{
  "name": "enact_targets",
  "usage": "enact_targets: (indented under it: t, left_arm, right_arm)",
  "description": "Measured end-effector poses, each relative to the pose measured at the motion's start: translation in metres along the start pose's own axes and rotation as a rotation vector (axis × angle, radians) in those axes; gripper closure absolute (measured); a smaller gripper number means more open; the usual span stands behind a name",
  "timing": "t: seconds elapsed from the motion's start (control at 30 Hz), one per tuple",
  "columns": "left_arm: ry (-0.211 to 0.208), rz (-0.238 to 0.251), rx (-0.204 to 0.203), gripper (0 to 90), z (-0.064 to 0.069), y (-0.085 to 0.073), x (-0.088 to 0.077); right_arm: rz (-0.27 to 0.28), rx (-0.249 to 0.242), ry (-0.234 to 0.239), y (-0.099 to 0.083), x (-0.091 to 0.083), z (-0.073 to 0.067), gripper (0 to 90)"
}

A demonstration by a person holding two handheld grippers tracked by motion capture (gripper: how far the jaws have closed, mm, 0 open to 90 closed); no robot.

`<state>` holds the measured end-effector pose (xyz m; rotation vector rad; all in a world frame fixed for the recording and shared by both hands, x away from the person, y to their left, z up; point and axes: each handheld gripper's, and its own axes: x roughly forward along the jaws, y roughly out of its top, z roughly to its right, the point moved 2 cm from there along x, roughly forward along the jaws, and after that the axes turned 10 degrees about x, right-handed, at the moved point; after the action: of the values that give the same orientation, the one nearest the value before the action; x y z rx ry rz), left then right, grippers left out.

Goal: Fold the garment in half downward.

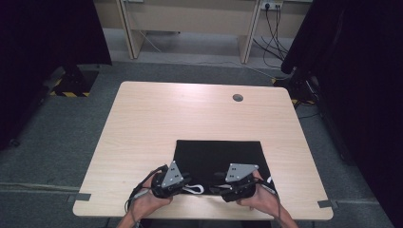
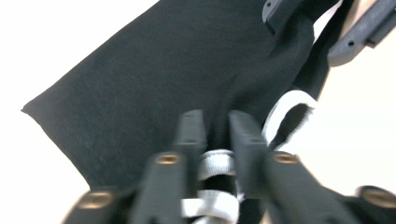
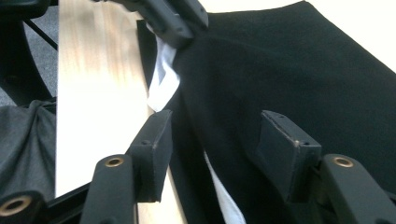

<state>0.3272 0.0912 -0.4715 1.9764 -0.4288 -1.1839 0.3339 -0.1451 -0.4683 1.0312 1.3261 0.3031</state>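
The left gripper [image 2: 217,133] has its jaws clamped on the black garment's [image 1: 218,154] white-corded [image 2: 289,109] hem. The right gripper [image 3: 212,154] straddles that hem on the bench [image 1: 142,118], jaws half open, gripping nothing.

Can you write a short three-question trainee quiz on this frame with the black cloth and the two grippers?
1. True or false: the left gripper is shut on the near edge of the folded black fabric garment.
2. How do the right gripper's jaws stand? A) clamped on the garment B) apart over its edge C) away from the garment
3. What colour is the looped drawstring at the garment's near edge?

Key
1. True: the jaws pinch the fabric and cord.
2. B: both pads stand apart with the cloth edge between them.
3. White.
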Motion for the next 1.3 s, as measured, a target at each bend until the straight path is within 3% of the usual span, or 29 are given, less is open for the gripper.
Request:
enact_targets:
  t: [0.13,0.2,0.23,0.33,0.37,0.4,0.43,0.47,0.5,0.53,0.57,0.6,0.63,0.67,0.7,0.73,0.83,0.87,1.03,1.07,1.1,1.2,1.23,1.27,1.3]
  left_arm:
    - [0.035,0.017,0.009,83.0,-0.023,0.021,0.008]
    - [0.069,0.015,0.004,83.0,-0.044,0.038,0.018]
    - [0.069,0.015,0.004,83.0,-0.044,0.038,0.018]
    - [0.093,-0.011,-0.001,83.0,-0.065,0.049,0.033]
    - [0.091,-0.031,-0.016,82.6,-0.080,0.051,0.047]
    - [0.091,-0.031,-0.016,82.2,-0.080,0.051,0.047]
    - [0.093,-0.029,-0.030,81.7,-0.088,0.051,0.055]
    - [0.082,-0.034,-0.051,81.7,-0.095,0.050,0.062]
    - [0.055,-0.041,-0.110,77.0,-0.106,0.047,0.076]
    - [0.055,-0.041,-0.110,75.0,-0.106,0.047,0.076]
    - [0.062,-0.038,-0.135,75.0,-0.111,0.044,0.080]
    - [0.072,-0.031,-0.181,64.6,-0.117,0.041,0.085]
    - [0.072,-0.031,-0.181,54.9,-0.117,0.041,0.085]
    - [0.086,-0.025,-0.200,54.9,-0.117,0.039,0.084]
    - [0.095,-0.019,-0.220,39.0,-0.116,0.037,0.080]
    - [0.093,-0.010,-0.234,39.0,-0.113,0.036,0.075]
    - [0.093,0.000,-0.265,24.3,-0.104,0.030,0.059]
    - [0.087,0.022,-0.308,22.4,-0.097,0.025,0.046]
    - [0.108,0.059,-0.334,15.7,-0.078,0.021,0.031]
    - [0.111,0.044,-0.318,15.2,-0.067,0.021,0.032]
    - [0.111,0.044,-0.318,15.1,-0.067,0.021,0.032]
    - [0.133,-0.013,-0.269,14.5,-0.059,0.014,0.042]
    - [0.152,-0.040,-0.262,15.5,-0.060,0.009,0.045]
    - [0.206,-0.115,-0.240,17.0,-0.064,-0.003,0.053]
    - [0.206,-0.115,-0.240,17.3,-0.064,-0.003,0.053]
  right_arm:
    - [0.015,0.007,-0.022,0.007,0.001,0.013,59.5]
    - [0.037,0.035,-0.059,0.011,-0.001,0.023,60.5]
    - [0.047,0.054,-0.070,0.012,-0.002,0.029,60.3]
    - [0.075,0.111,-0.112,0.013,-0.007,0.045,60.1]
    - [0.078,0.124,-0.123,0.012,-0.008,0.050,60.3]
    - [0.078,0.124,-0.123,0.012,-0.008,0.050,60.3]
    - [0.078,0.143,-0.152,0.011,-0.008,0.061,60.8]
    - [0.078,0.143,-0.152,0.011,-0.008,0.061,60.8]
    - [0.084,0.179,-0.182,0.010,-0.007,0.072,60.4]
    - [0.084,0.179,-0.182,0.010,-0.007,0.072,60.4]
    - [0.084,0.194,-0.197,0.009,-0.007,0.077,59.8]
    - [0.082,0.219,-0.215,0.008,-0.005,0.087,59.6]
    - [0.086,0.231,-0.216,0.008,-0.005,0.090,59.7]
    - [0.086,0.231,-0.216,0.008,-0.005,0.090,59.7]
    - [0.094,0.247,-0.202,0.007,-0.005,0.093,58.8]
    - [0.094,0.247,-0.202,0.007,-0.005,0.093,58.8]
    - [0.118,0.277,-0.178,0.011,-0.008,0.095,53.4]
    - [0.117,0.276,-0.177,0.012,-0.008,0.095,51.9]
    - [0.106,0.295,-0.176,0.019,-0.002,0.098,45.7]
    - [0.097,0.295,-0.171,0.021,0.001,0.098,45.0]
    - [0.097,0.295,-0.171,0.021,0.001,0.098,45.0]
    - [0.077,0.303,-0.164,0.028,0.010,0.100,43.1]
    - [0.053,0.301,-0.156,0.033,0.018,0.102,42.0]
    - [0.050,0.304,-0.155,0.036,0.021,0.103,41.7]
    - [0.047,0.308,-0.153,0.039,0.024,0.104,41.3]
